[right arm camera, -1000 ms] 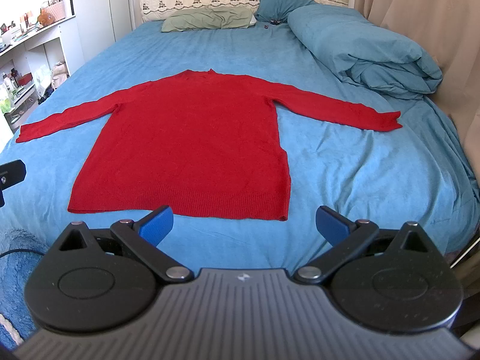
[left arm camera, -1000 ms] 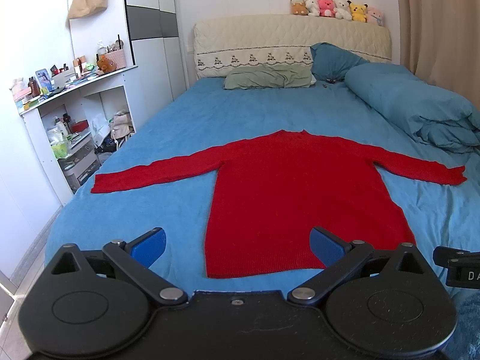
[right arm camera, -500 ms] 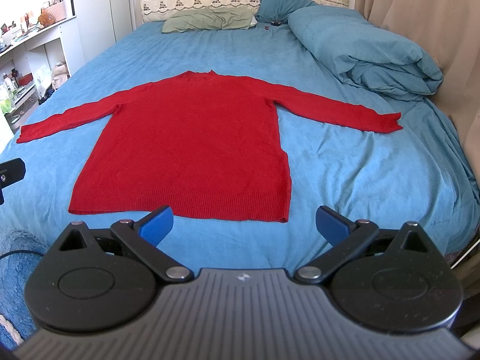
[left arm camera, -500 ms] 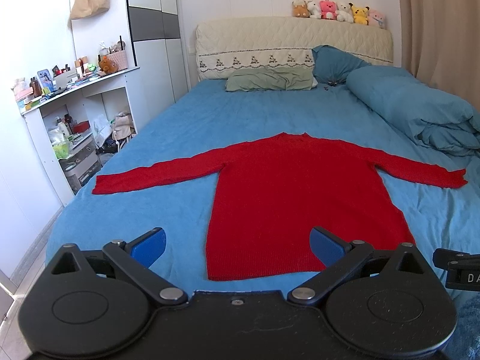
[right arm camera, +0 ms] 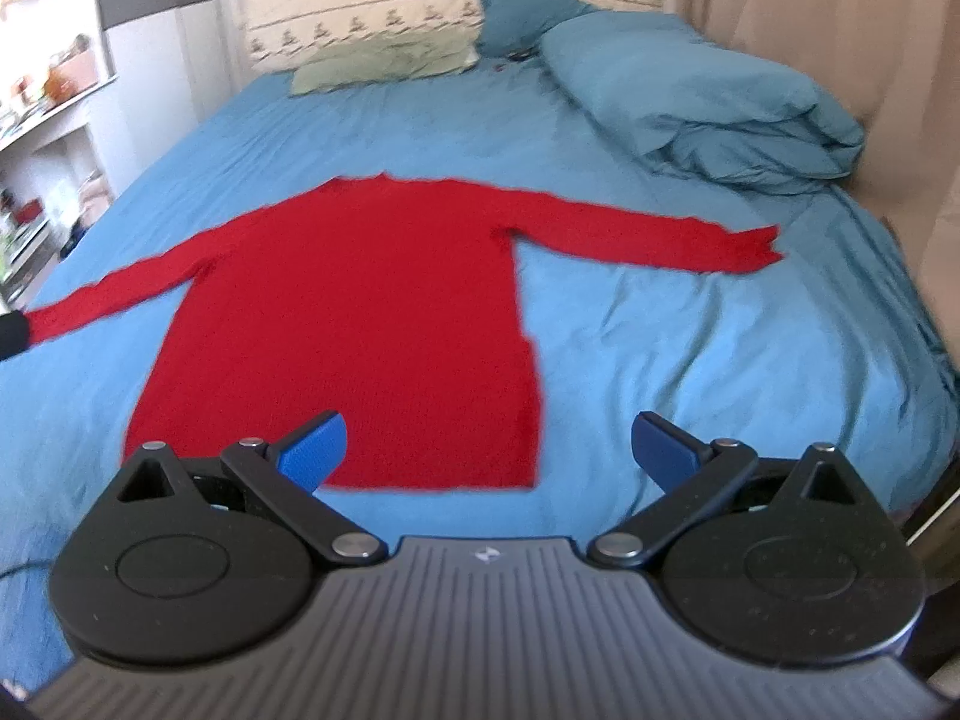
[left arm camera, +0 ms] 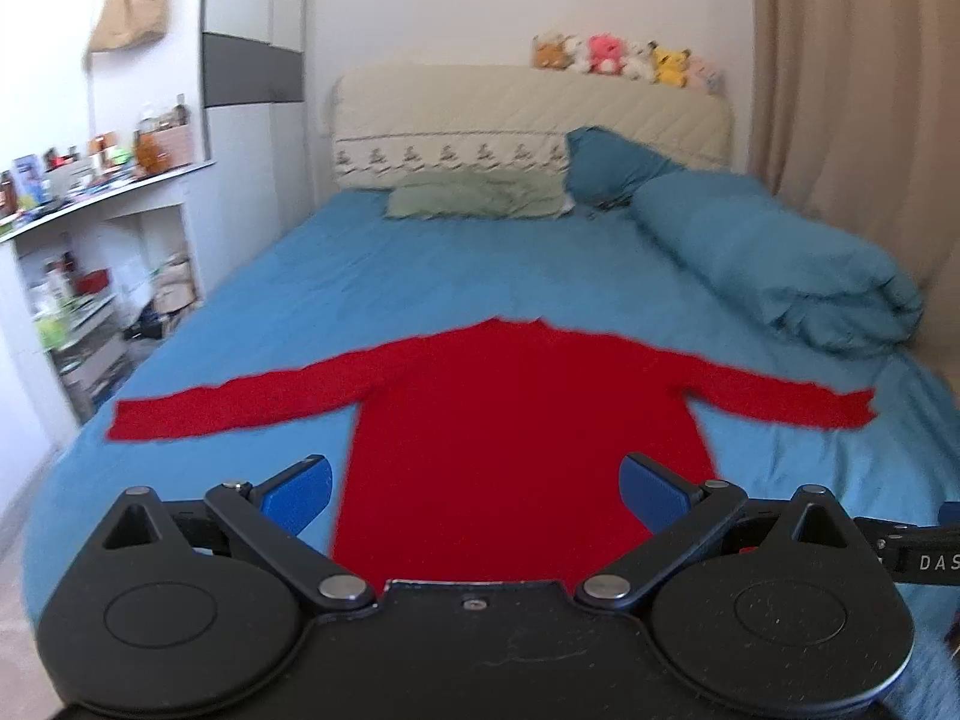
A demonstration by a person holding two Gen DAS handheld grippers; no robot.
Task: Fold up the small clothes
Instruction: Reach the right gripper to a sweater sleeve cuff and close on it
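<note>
A red sweater [left arm camera: 528, 420] lies flat on the blue bed [left arm camera: 372, 288], with both sleeves spread out to the sides. The left tool [left arm camera: 474, 489] is wide open and holds nothing; it sits over the bottom edge of the sweater. The right tool [right arm camera: 489, 441] is wide open and empty too, above the bottom right corner. A rolled blue blanket [right arm camera: 690, 90] lies near the right sleeve.
</note>
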